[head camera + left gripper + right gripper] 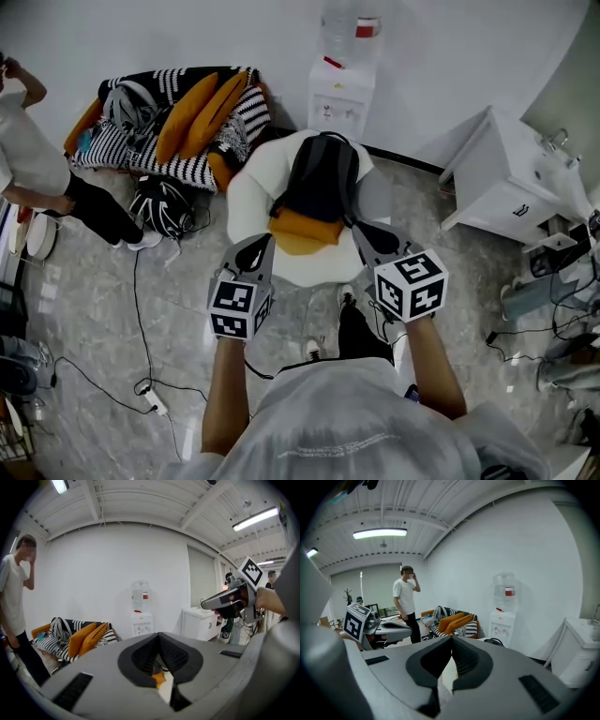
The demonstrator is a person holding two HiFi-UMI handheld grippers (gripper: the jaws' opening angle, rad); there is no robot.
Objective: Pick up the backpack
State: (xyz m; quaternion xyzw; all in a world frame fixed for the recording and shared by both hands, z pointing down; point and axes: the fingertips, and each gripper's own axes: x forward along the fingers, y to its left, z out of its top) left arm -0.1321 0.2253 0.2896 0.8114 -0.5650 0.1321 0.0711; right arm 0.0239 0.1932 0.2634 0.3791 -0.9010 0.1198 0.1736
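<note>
A black backpack (pixel 319 178) leans upright on a white round chair (pixel 251 192), with an orange cushion (pixel 302 232) in front of its base. My left gripper (pixel 254 250) hovers over the chair's front left, a little short of the backpack, jaws shut and empty. My right gripper (pixel 372 236) is at the chair's front right beside the backpack's lower corner, also shut and empty. In the left gripper view the closed jaws (pixel 158 635) fill the lower frame, with a bit of the orange cushion (pixel 159 678) showing below them. The right gripper view shows its closed jaws (pixel 451 638).
A sofa (pixel 178 112) with striped and orange cushions stands at the back left, with a black bag (pixel 164 202) on the floor before it. A water dispenser (pixel 342 89) is behind the chair, a white cabinet (pixel 506 178) to the right. A person (pixel 37 159) stands far left. Cables (pixel 141 309) cross the floor.
</note>
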